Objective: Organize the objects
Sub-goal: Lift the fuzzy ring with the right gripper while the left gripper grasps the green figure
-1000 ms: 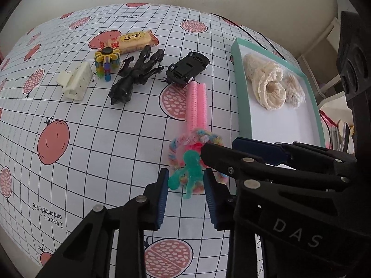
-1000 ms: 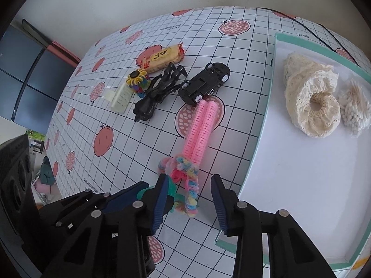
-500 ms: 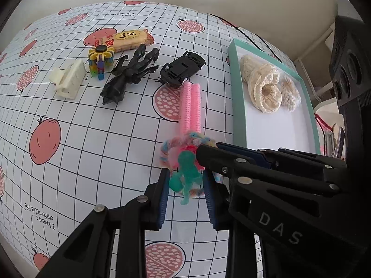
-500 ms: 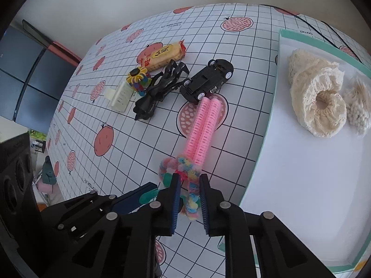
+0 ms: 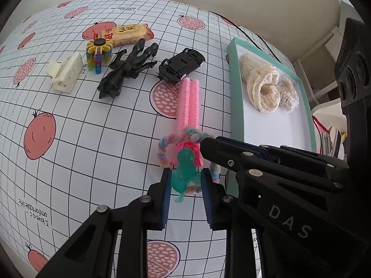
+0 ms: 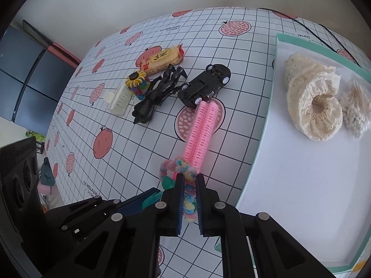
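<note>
Left wrist: pink hair roller (image 5: 188, 103) points away.

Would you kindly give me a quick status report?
Left tongs shut on green rubbery figure. Right tongs shut on pastel fuzzy loop. Pink ridged roller lies against the loop, beside the teal-rimmed tray.

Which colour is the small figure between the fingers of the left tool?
Translucent teal green figure; the left wrist view shows it best.
</note>
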A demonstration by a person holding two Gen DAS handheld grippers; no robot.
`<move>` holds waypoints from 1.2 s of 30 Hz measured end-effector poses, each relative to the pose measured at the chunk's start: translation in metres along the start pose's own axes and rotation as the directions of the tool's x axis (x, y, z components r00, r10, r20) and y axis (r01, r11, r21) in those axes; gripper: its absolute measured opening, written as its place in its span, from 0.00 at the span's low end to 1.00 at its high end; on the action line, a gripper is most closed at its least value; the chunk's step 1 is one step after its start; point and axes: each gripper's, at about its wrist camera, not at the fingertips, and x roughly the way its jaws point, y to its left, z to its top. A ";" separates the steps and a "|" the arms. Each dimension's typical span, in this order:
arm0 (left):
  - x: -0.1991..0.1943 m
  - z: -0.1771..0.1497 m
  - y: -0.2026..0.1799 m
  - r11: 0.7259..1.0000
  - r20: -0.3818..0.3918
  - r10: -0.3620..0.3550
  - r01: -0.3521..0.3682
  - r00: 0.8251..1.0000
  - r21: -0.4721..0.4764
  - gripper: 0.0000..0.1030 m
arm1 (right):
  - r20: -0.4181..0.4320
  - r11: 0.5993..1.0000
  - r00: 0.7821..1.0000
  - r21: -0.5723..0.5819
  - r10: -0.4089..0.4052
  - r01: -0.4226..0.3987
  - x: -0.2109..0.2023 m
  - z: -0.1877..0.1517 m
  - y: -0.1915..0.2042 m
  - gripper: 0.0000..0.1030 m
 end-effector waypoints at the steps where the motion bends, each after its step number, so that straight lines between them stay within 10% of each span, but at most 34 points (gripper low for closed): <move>1: -0.001 0.000 0.000 1.000 -0.001 -0.005 0.005 1.000 0.001 0.25 | 0.005 1.000 1.000 0.002 0.004 -0.004 -0.002 0.000 -0.001 0.10; 27: -0.028 0.008 0.013 0.999 0.045 -0.024 0.026 0.999 -0.038 0.25 | 0.047 0.997 0.996 0.020 0.069 -0.070 -0.023 0.008 -0.005 0.11; 36: -0.029 0.009 0.025 0.998 0.041 0.030 -0.028 0.999 -0.050 0.25 | 0.023 0.999 0.998 0.004 0.052 -0.052 -0.014 0.005 -0.002 0.26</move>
